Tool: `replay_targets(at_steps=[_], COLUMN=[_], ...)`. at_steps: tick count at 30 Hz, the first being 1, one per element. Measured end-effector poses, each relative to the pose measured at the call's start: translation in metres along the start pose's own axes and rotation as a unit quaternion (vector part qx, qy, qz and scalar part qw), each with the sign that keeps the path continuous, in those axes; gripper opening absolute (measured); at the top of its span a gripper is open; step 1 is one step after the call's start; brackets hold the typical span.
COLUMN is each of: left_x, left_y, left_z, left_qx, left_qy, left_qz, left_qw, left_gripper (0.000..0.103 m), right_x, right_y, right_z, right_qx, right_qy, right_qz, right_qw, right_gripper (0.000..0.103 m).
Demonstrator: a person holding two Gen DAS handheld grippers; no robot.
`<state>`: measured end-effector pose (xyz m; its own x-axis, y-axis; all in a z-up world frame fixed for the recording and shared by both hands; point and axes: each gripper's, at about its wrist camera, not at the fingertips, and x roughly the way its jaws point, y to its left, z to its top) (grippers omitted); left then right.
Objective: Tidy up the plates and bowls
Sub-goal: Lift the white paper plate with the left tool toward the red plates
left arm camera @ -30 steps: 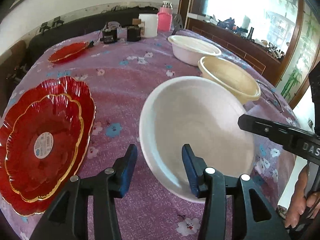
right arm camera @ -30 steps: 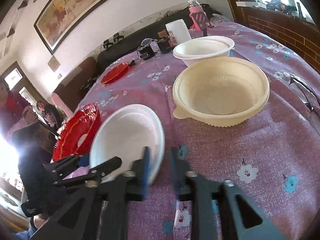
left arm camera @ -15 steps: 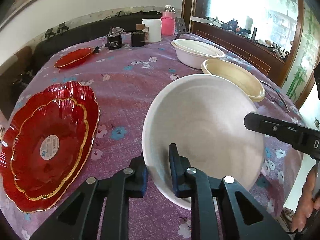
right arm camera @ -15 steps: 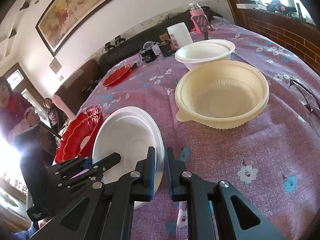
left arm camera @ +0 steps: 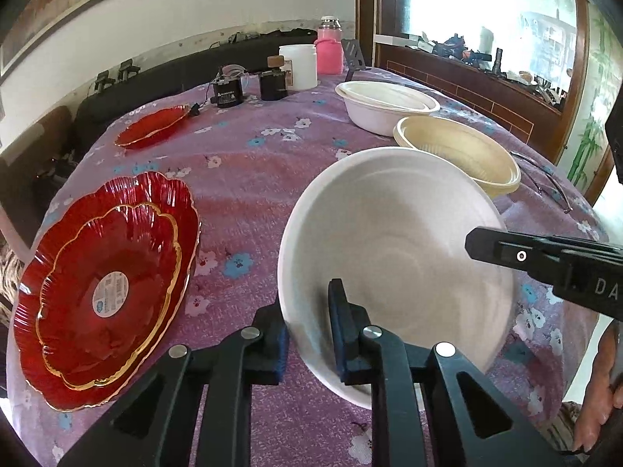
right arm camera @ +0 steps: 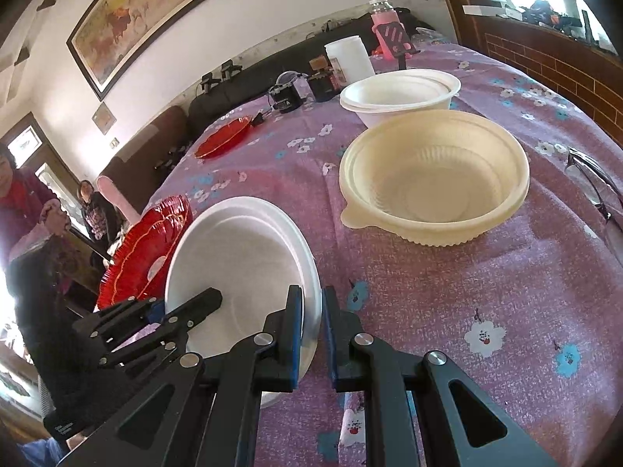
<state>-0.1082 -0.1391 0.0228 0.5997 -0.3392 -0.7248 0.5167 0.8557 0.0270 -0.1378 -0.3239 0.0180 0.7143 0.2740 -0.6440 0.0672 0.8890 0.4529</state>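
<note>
A white bowl [left arm camera: 393,257] is held tilted above the purple flowered tablecloth [left arm camera: 241,171] by both grippers. My left gripper [left arm camera: 307,327] is shut on its near left rim, one finger inside and one outside. In the right wrist view, the same white bowl [right arm camera: 241,264] has its right rim pinched by my right gripper [right arm camera: 313,323], which is shut on it. The left gripper [right arm camera: 155,323] shows at the bowl's far side, and the right gripper's body [left arm camera: 545,264] crosses the left wrist view. Two stacked red plates [left arm camera: 105,284] lie left of the bowl.
A cream bowl [right arm camera: 436,179] sits just beyond, with stacked white bowls [right arm camera: 401,93] behind it. A small red plate [left arm camera: 153,124] lies far left. A white jar [left arm camera: 298,66], a pink bottle [left arm camera: 329,50] and black devices stand at the back. Eyeglasses [right arm camera: 595,186] lie right. People [right arm camera: 23,202] stand left.
My left jaws have closed from wide apart onto the bowl's rim, and the right jaws have narrowed onto the opposite rim. The bowl now tilts up more toward the left camera.
</note>
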Motion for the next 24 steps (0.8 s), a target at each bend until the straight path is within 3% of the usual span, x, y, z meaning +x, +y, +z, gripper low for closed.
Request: replay_targets(at_steps=[20,24], left_x=[0.0023,0.0026], left_y=[0.0015,0.0004], left_z=[0.0012,0.0008], left_qx=[-0.002,0.001], left_qy=[0.008,0.008], left_qz=[0.002,0.006], left_qw=[1.0000,0.9999], left_gripper=[0.019,0.019], right_x=[0.0027,-0.0008], right_y=[-0.0016,-0.0059], right_z=[0.0035,0.0044], right_qx=[-0.006,0.001], right_qy=[-0.007,-0.004], right_qz=[0.010,0.021], right_qw=[1.000,1.000], right_gripper=[0.012,0.016])
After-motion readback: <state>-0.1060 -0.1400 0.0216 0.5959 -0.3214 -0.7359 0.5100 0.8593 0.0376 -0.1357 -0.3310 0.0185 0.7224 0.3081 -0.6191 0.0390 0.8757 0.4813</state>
